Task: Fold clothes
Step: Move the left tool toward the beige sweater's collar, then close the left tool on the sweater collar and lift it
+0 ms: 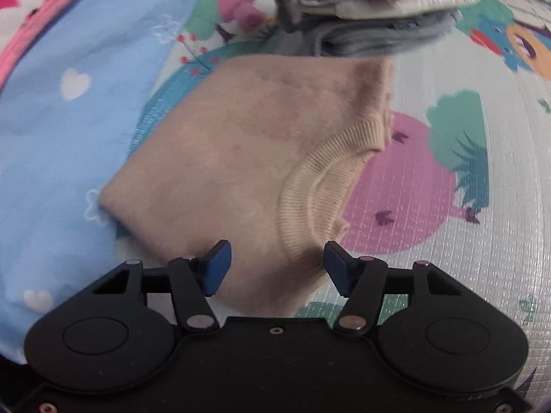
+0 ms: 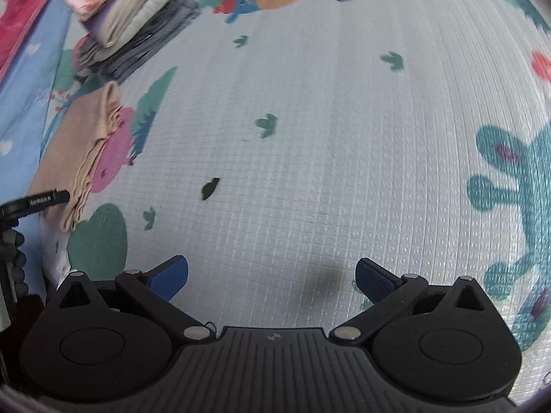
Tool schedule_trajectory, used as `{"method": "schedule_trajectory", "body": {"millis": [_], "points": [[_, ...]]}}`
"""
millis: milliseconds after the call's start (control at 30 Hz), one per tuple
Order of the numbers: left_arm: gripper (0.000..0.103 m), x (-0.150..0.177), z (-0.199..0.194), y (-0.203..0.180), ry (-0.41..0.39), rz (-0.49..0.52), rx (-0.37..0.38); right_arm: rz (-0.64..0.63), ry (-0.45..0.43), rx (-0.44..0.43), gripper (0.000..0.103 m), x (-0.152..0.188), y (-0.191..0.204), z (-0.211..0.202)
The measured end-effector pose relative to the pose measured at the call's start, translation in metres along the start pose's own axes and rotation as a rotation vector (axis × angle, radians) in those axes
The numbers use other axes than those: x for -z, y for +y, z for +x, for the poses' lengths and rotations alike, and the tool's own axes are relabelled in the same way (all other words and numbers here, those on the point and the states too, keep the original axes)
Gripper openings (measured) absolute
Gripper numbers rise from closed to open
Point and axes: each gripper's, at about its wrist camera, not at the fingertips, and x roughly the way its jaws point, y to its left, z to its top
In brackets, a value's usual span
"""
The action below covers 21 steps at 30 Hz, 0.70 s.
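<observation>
Left claw wide, folded tan sweater directly ahead beneath it; right claw wide, sweater far left.

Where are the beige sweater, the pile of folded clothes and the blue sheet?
beige sweater [image 1: 224, 158], left wrist view, flat body.
pile of folded clothes [image 2: 137, 24], right wrist view, side.
blue sheet [image 1: 69, 130], left wrist view, middle.

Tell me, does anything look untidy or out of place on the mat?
Nothing stands out much. The folded beige sweater lies flat on the play mat, its left edge over the blue sheet. The stack of folded clothes behind it leans a little, its layers stepped. Both grippers, left and right, are open and empty.
</observation>
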Motion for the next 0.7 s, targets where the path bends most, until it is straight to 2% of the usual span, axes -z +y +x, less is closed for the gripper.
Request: {"method": "schedule_trajectory", "body": {"millis": [233,300,367,433,567,667,700], "points": [[0.061,-0.008,0.015,-0.006,0.042,0.035,0.022,0.024,0.001,-0.014,0.103,0.003,-0.011,0.005],[0.051,-0.01,0.02,-0.008,0.054,0.045,0.028,0.025,0.003,-0.014,0.103,0.003,-0.009,0.004],[0.02,-0.015,0.019,-0.008,0.067,0.035,0.037,0.029,-0.002,-0.025,0.103,0.003,-0.009,0.001],[0.007,-0.025,0.009,-0.003,0.066,-0.005,0.051,0.025,-0.009,-0.028,0.103,0.001,-0.006,-0.003],[0.005,-0.045,-0.025,0.014,0.006,-0.12,0.106,0.025,-0.036,-0.036,0.103,-0.003,0.002,-0.018],[0.005,-0.065,-0.067,0.029,-0.087,-0.214,0.18,0.011,-0.07,-0.05,0.103,-0.007,0.012,-0.037],[0.004,-0.068,-0.09,0.028,-0.132,-0.208,0.214,0.004,-0.082,-0.056,0.103,-0.007,0.016,-0.044]]}}
